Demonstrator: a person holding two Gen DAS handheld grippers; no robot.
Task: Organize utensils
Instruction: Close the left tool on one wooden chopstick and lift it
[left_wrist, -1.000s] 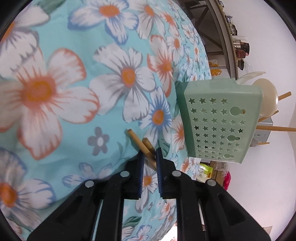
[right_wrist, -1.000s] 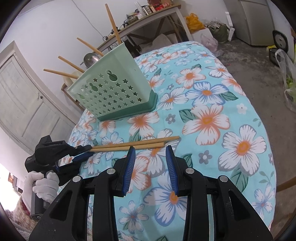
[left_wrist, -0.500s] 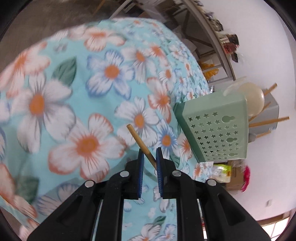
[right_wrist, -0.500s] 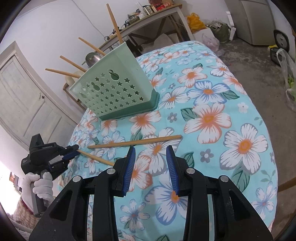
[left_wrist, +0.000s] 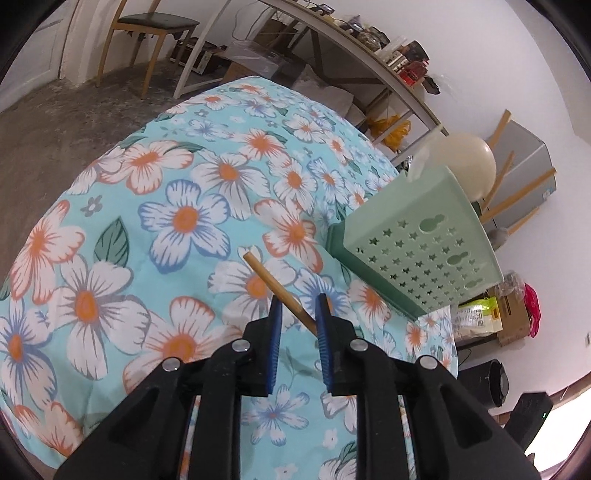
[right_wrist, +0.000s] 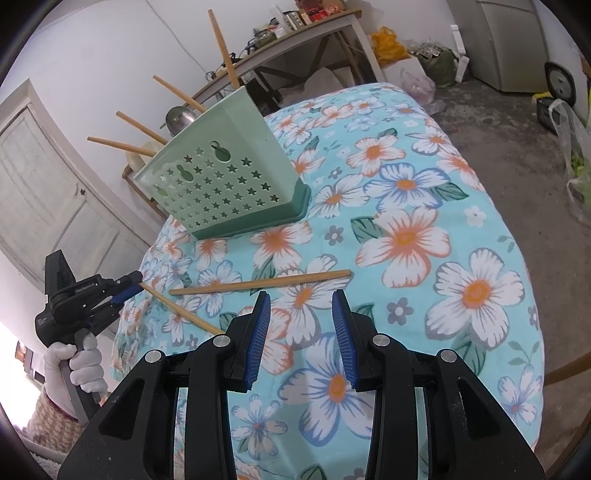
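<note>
Both of my wrist views are evenly and brightly lit by soft daylight, sharp throughout, with only faint shadows on the floral cloth (left_wrist: 155, 229). Blown-out white glare sits at the lower right corner of the left view and the lower left of the right view. Fisheye distortion bows the shelf (right_wrist: 303, 37) and door (right_wrist: 48, 184), and black vignetting rings each frame.

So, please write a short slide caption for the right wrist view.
Open right tongs hover over one wooden chopstick on the floral cloth; left tongs lift another near the green perforated holder.
</note>
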